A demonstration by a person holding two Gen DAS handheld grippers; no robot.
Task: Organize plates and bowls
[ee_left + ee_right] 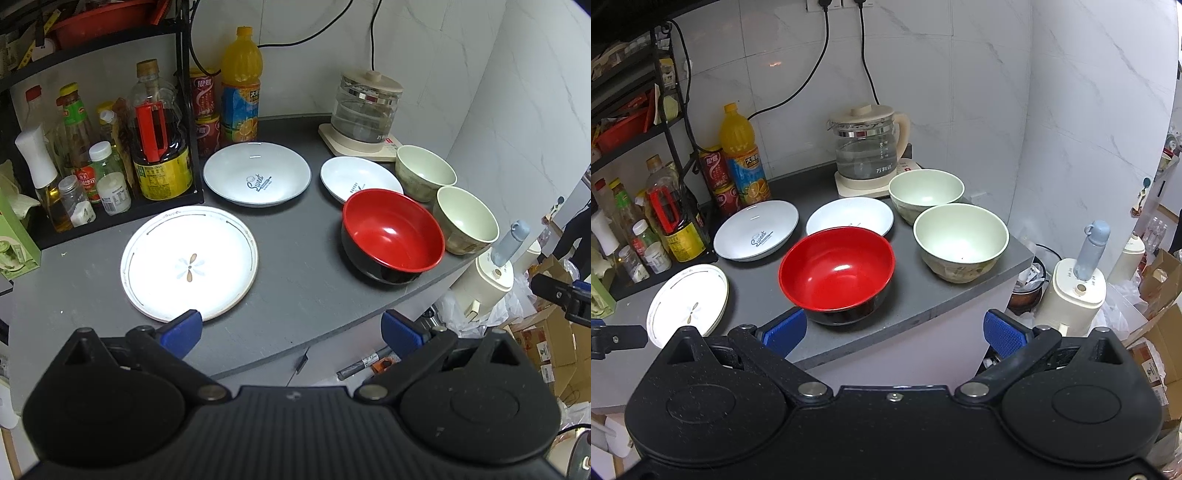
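Left wrist: the left gripper [291,330] hangs wide and empty over the counter [295,266] edge, flat plate [189,263] just ahead, red bowl [393,236] to the right. Right wrist: the right gripper [895,328] gapes wide, empty, red bowl [836,271] just ahead, green bowls [960,240] beyond.

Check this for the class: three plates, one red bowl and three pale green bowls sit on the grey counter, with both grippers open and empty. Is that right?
Not quite: there are two pale green bowls, the far one and the near one, as the right wrist view shows. The rest stands: three plates, one red bowl, both grippers open and empty.
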